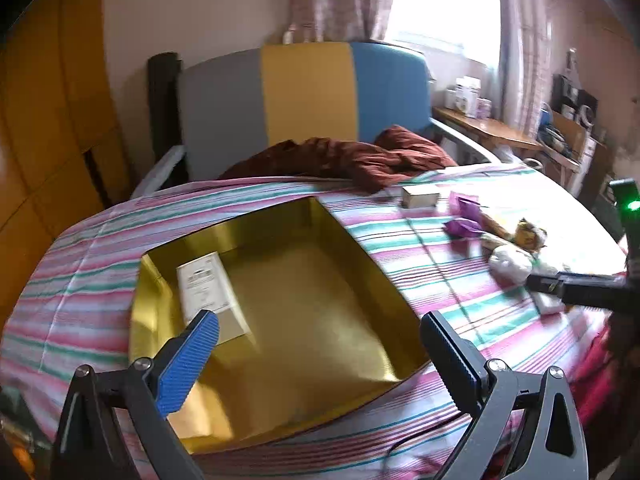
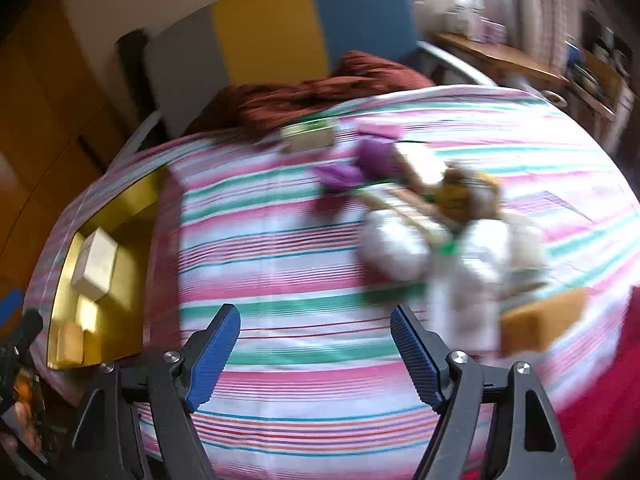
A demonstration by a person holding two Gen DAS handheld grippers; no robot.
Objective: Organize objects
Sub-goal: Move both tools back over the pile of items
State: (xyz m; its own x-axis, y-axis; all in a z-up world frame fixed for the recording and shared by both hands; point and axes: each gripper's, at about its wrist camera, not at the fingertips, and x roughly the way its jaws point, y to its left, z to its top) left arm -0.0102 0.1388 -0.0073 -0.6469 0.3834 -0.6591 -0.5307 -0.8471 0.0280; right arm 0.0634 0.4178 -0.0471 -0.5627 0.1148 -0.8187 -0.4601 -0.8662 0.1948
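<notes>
A gold box lies open on the striped bedspread, with one cream carton inside near its left wall. My left gripper hangs open over the box with nothing between its fingers. In the right wrist view the same gold box sits at the far left, the cream carton in it. My right gripper is open above bare bedspread, left of a blurred heap of packets: a white packet, purple wrappers, a brown box and a small cream box. The right gripper's finger shows beside the heap.
A crumpled rust-brown cloth lies at the head of the bed before a grey, yellow and blue headboard. A wooden side table with jars stands at the right. The bed edge drops off at the right and front.
</notes>
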